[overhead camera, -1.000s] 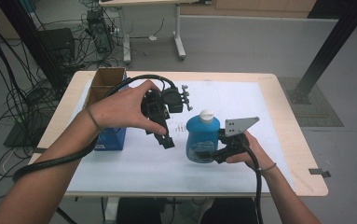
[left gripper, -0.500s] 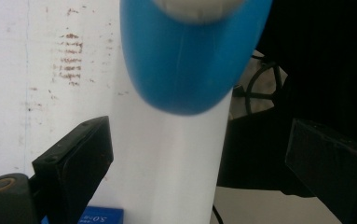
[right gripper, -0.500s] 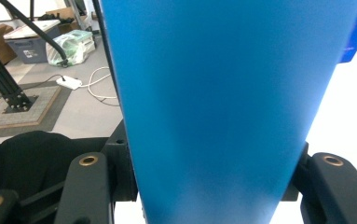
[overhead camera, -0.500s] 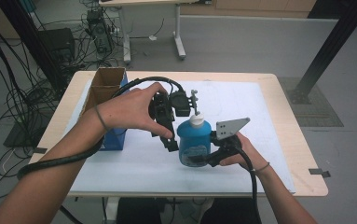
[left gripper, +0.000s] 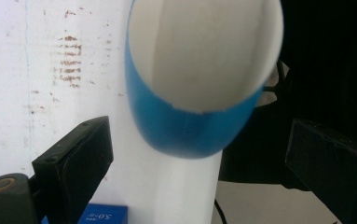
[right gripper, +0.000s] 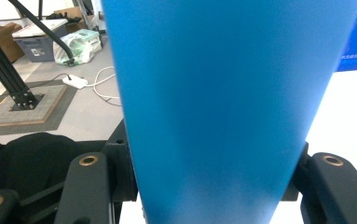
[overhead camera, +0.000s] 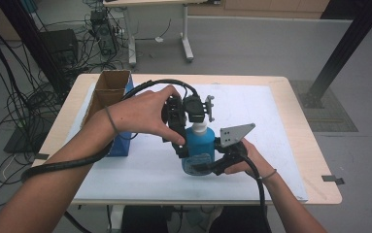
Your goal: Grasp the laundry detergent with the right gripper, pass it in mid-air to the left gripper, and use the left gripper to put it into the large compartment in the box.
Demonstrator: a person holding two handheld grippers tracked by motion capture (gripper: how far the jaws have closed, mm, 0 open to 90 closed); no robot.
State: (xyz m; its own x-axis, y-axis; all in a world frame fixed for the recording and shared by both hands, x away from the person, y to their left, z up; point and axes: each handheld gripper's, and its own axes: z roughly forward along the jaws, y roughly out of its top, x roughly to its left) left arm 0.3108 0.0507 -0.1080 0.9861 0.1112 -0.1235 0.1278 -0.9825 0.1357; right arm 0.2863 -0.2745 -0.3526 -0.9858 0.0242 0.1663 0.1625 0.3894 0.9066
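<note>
- The right gripper (overhead camera: 211,162) was clamped on the lower body of the blue bottle (overhead camera: 199,154), one jaw on either side; in the right gripper view the bottle's blue wall (right gripper: 223,107) stood pinched between the two black jaws.
- The bottle stood upright near the middle of the white mat (overhead camera: 261,121), toward the person's edge of the table (overhead camera: 314,160). Compared with a second earlier, it had been carried a little to the left and toward the person, nearer the left hand.
- The left gripper (overhead camera: 186,116) had come across from the left over that second. A second ago it was off to the bottle's left; now it sat right over the white neck and cap (overhead camera: 199,128).
- In the left gripper view its jaws stood apart with nothing pressed between them, and the cap (left gripper: 204,51) lay between and beyond them, blurred by closeness. Whether a jaw already brushed the cap could not be told from these views.
- The blue box (overhead camera: 118,143) and the open cardboard carton (overhead camera: 107,90) stayed where they were at the left of the table.
- Judged from this, the work had passed from steadying the bottle to lining up on its top: the right side served as the anchor, and closing on the cap looked to be the next thing called for.
</note>
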